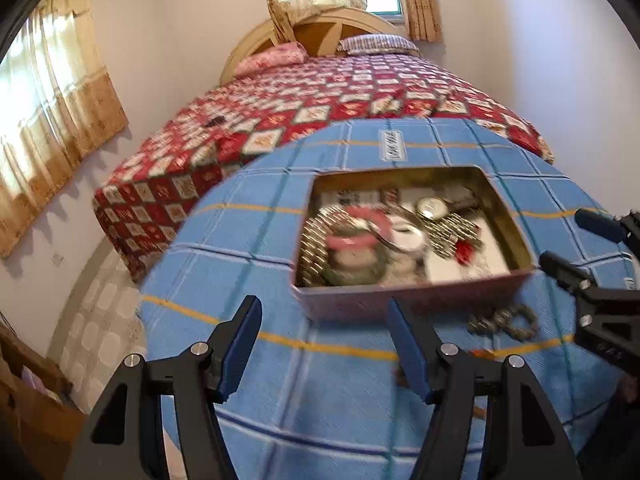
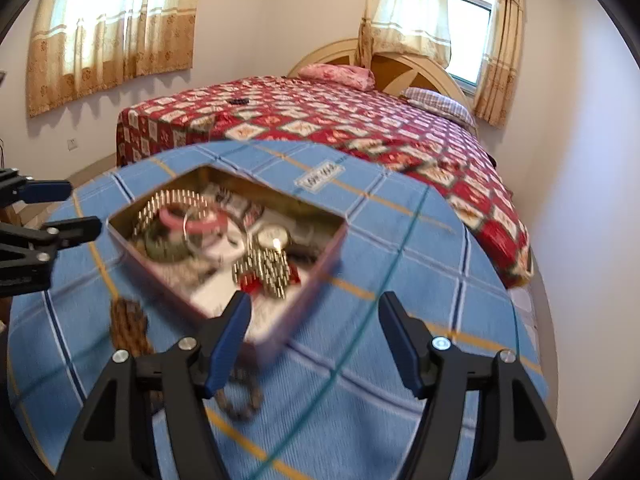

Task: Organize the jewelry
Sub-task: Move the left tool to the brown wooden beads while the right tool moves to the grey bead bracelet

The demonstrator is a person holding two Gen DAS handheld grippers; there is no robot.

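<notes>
Jewelry still loose, a dull beaded bracelet [image 1: 505, 321] lying on the blue checked cloth just beside the shallow pink tin box [image 1: 404, 300], looks light, limp and slippery, best pinched across its beads, with left gripper [image 1: 324, 350] and right gripper [image 2: 314, 342] both open and empty.

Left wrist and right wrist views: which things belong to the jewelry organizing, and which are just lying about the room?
Job:
- open tin box filled with jewelry
- gold-toned watch inside it
- pink bangle inside it
- beaded bracelet on the blue checked cloth
- left gripper, right gripper, both open and empty

Lying about:
- bed
- pillows
- curtains
</notes>
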